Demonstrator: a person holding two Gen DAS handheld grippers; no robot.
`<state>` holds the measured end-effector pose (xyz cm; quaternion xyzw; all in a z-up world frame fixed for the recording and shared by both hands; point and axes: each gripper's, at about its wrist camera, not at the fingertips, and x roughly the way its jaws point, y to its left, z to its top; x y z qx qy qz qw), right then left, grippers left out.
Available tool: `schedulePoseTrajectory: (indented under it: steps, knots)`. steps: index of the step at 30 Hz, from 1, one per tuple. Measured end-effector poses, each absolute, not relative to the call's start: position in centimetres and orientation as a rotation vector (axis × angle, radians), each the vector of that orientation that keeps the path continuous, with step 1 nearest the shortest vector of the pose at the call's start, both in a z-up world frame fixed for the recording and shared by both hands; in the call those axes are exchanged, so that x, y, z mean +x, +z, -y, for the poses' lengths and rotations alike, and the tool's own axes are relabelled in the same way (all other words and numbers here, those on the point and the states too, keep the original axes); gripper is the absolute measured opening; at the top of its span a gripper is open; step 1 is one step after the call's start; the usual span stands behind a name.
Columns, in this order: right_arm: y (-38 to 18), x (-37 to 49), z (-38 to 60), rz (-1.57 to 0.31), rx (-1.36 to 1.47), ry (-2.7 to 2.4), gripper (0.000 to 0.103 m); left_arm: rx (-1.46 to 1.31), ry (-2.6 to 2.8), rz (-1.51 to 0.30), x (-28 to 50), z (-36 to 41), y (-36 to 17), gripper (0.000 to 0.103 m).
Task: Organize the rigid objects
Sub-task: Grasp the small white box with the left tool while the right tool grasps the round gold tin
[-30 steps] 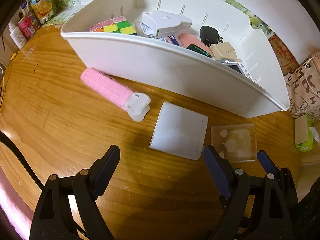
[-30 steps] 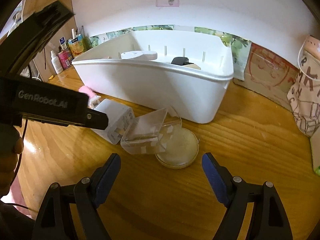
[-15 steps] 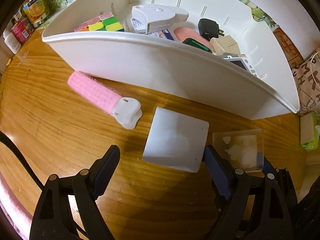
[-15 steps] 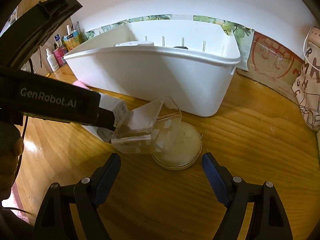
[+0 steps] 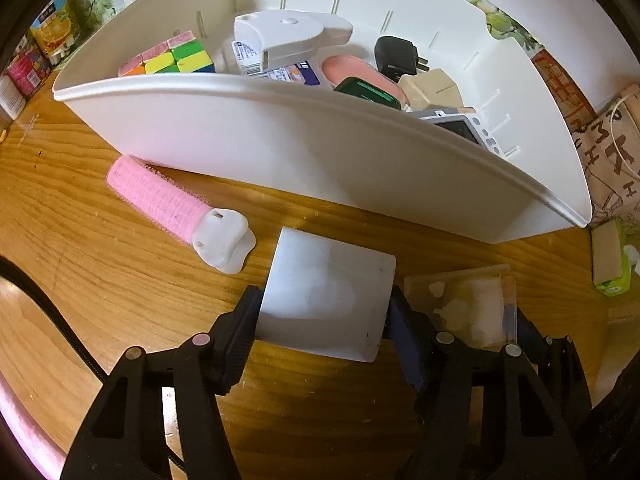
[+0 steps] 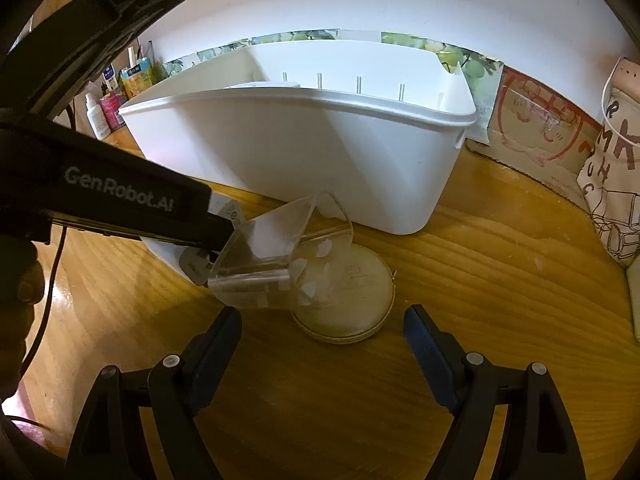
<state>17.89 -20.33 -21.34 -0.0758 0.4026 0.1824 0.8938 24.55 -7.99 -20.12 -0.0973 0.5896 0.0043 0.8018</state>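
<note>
My left gripper (image 5: pixel 324 316) is shut on a white square box (image 5: pixel 326 294) lying on the wooden table, with one pad against each side. A pink hair roller (image 5: pixel 172 204) lies to its left and a clear plastic box (image 5: pixel 460 304) to its right. The white bin (image 5: pixel 304 152) behind holds a colour cube, a white device, a black plug and other items. My right gripper (image 6: pixel 322 332) is open and empty, just short of a round beige tin (image 6: pixel 348 296) and the clear plastic box (image 6: pixel 276 248). The left gripper's body (image 6: pixel 100 192) crosses the right wrist view.
Bottles and cartons (image 5: pixel 44 40) stand at the back left by the wall. A printed bag (image 6: pixel 616 176) hangs at the right. A green and white pack (image 5: pixel 610 260) lies at the table's right. A black cable (image 5: pixel 48 320) runs along the left.
My left gripper has moved forward around the white box and closed on its sides. My right gripper has come closer to the tin and clear box, staying open.
</note>
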Motion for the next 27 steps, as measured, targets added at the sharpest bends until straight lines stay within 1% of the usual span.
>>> schedulePoseTrajectory:
  steps: [3, 5, 11, 17, 27]
  knots:
    - [-21.4, 17.9, 20.0, -0.839, -0.177, 0.37, 0.085, -0.203, 0.003, -1.271, 24.6, 8.0, -20.2, 0.065]
    - [-21.5, 18.1, 19.9, -0.843, -0.178, 0.365, 0.09, -0.2, 0.0, -1.271, 23.1, 7.9, -19.9, 0.065]
    - [-21.6, 18.5, 19.9, -0.856, -0.167, 0.339, 0.098, -0.213, 0.008, -1.281, 21.6, 6.9, -20.4, 0.065]
    - [-21.6, 19.1, 19.6, -0.862, -0.147, 0.31, 0.1, -0.237, 0.032, -1.302, 20.0, 5.2, -20.6, 0.065]
    - [-21.5, 20.4, 18.8, -0.862, -0.13, 0.276, 0.099, -0.276, 0.067, -1.339, 17.1, 2.1, -20.9, 0.065]
